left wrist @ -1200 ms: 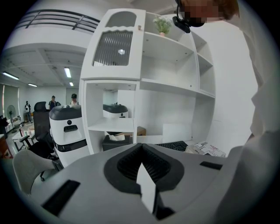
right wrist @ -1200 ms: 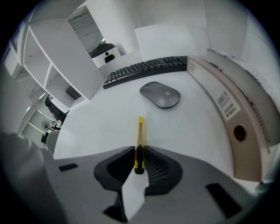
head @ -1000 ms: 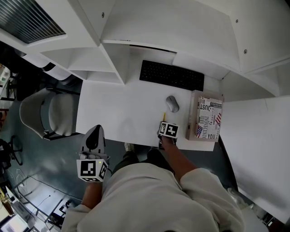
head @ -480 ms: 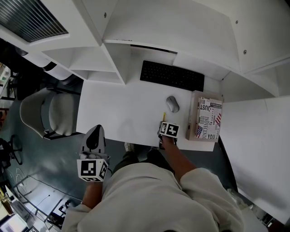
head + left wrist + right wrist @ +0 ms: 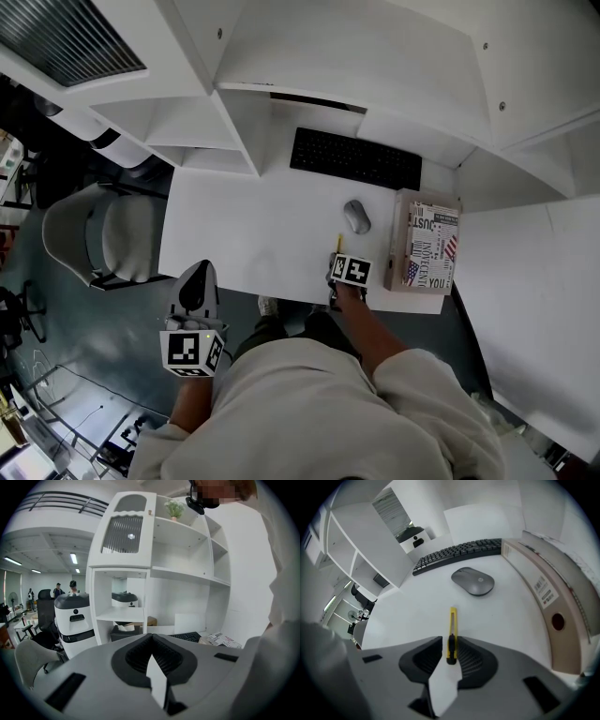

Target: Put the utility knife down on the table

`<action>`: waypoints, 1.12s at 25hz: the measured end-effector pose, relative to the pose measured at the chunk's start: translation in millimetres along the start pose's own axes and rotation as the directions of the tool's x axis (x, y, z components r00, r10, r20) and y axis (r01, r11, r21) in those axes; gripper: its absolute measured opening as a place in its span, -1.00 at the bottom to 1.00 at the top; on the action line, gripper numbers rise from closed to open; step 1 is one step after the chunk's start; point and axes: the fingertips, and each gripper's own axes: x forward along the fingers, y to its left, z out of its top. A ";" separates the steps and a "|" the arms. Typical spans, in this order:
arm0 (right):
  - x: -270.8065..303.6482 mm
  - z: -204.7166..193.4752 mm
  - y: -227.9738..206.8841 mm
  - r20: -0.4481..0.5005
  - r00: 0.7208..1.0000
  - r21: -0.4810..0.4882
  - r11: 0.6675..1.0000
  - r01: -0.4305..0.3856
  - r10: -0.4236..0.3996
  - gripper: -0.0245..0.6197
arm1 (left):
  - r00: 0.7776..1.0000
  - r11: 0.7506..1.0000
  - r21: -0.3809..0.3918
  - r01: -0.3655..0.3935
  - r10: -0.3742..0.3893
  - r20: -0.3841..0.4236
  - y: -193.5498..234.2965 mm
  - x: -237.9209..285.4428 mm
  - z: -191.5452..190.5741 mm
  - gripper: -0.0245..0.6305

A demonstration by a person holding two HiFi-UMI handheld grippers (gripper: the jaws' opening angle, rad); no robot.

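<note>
The yellow utility knife (image 5: pixel 451 634) lies flat on the white table (image 5: pixel 412 611), pointing toward the mouse. Its black slider end sits between the pads of my right gripper (image 5: pixel 450 652). The jaws have just been opening and stand slightly apart from the knife, no longer pressing it. In the head view the knife (image 5: pixel 339 245) pokes out ahead of the right gripper (image 5: pixel 338 258) near the table's front edge. My left gripper (image 5: pixel 195 283) hangs off the table's left front corner, jaws closed together with nothing in them (image 5: pixel 151 641).
A black keyboard (image 5: pixel 356 157) lies at the back of the table and a grey mouse (image 5: pixel 356 216) just beyond the knife. A printed box (image 5: pixel 429 246) stands along the right edge. A grey chair (image 5: pixel 94 234) is left of the table. White shelves rise behind.
</note>
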 end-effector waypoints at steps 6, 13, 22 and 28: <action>-10.0 3.7 1.9 0.018 1.000 -0.011 1.000 -0.004 0.005 -0.61 | 1.000 1.000 0.002 0.010 -0.010 0.016 -4.2 -2.7 3.0 -0.93; -40.6 19.6 3.9 0.101 0.995 -0.040 0.999 -0.010 0.014 -0.61 | 0.998 0.999 0.009 0.036 -0.037 0.048 -12.6 -5.4 10.9 -0.93; -105.8 45.5 16.4 0.264 0.963 -0.126 0.992 -0.016 0.049 -0.62 | 0.992 0.996 0.016 0.086 -0.087 0.094 -29.3 -8.7 22.9 -0.93; -158.4 61.8 25.2 0.396 0.916 -0.189 0.982 0.004 0.073 -0.65 | 0.986 0.993 0.022 0.118 -0.120 0.118 -42.1 -10.0 28.6 -0.93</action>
